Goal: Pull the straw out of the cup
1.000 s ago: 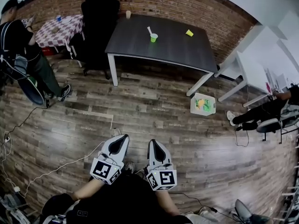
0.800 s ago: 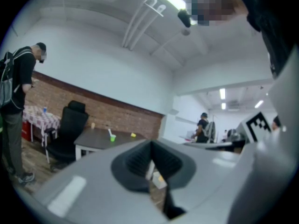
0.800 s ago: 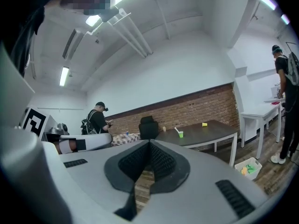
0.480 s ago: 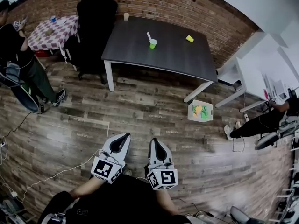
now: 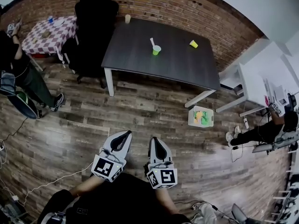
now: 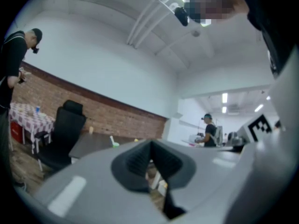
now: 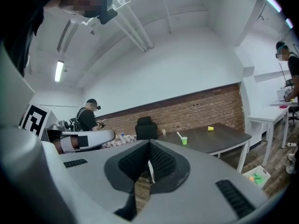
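Across the room, on the dark table [image 5: 135, 55], the green cup [image 5: 156, 50] is standing upright with the white straw [image 5: 152, 42] leaning out of it toward the brick wall. It is well apart from the person, who is standing on the wooden floor and holding both tools close to the body. The left gripper [image 5: 125, 135] is pointing toward the table with its jaws pressed together and nothing between them. The right gripper [image 5: 154, 141] is doing the same just beside it, clenched and empty. A yellow cup [image 5: 193, 44] is sitting further right on the table, and a black chair [image 5: 93, 17] is standing at the table's left end.

To my eye the approach is only starting. Doing it well means walking up to the near edge, letting one tool's jaws part before reaching the straw, and steadying the cup with the other — a light cup like that is likely to lift or tip otherwise. Pinching the straw above the rim and drawing along its lean looks cleanest.
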A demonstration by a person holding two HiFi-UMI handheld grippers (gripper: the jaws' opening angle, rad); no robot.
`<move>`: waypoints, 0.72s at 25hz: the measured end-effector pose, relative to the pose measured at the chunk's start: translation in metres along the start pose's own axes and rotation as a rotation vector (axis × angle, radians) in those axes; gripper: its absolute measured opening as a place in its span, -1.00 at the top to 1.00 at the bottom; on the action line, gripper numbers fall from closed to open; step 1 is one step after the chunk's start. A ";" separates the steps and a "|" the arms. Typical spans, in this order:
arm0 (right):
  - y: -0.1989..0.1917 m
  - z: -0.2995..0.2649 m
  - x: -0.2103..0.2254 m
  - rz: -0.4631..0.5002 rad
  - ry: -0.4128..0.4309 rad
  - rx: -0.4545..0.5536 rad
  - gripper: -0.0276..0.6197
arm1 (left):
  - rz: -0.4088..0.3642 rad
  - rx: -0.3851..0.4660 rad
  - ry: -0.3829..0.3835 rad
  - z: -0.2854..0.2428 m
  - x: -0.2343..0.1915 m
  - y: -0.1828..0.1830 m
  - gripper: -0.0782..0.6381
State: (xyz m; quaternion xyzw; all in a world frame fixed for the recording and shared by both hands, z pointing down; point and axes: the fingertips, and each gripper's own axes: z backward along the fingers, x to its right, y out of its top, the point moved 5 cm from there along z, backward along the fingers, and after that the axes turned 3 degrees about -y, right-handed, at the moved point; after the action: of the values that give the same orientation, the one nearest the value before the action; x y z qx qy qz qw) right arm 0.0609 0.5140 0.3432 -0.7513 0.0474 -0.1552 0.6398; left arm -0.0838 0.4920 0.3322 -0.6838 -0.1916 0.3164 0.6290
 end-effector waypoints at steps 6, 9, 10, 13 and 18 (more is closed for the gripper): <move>0.012 -0.054 -0.002 -0.003 -0.030 -0.008 0.90 | 0.008 -0.005 -0.023 -0.029 -0.050 0.017 0.77; 0.015 -0.082 -0.004 -0.007 -0.036 -0.008 0.90 | 0.008 -0.007 -0.034 -0.044 -0.073 0.022 0.77; 0.015 -0.091 -0.005 -0.008 -0.038 -0.007 0.90 | 0.008 -0.008 -0.039 -0.049 -0.079 0.022 0.77; 0.015 -0.116 -0.006 -0.007 -0.046 -0.004 0.90 | 0.005 -0.012 -0.059 -0.060 -0.098 0.024 0.77; 0.021 -0.160 -0.011 -0.002 -0.054 0.007 0.90 | -0.019 -0.005 -0.066 -0.077 -0.136 0.034 0.77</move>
State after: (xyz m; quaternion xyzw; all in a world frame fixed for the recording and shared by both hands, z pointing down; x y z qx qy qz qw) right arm 0.0064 0.3619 0.3419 -0.7531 0.0289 -0.1356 0.6431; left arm -0.1355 0.3407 0.3254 -0.6727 -0.2196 0.3324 0.6235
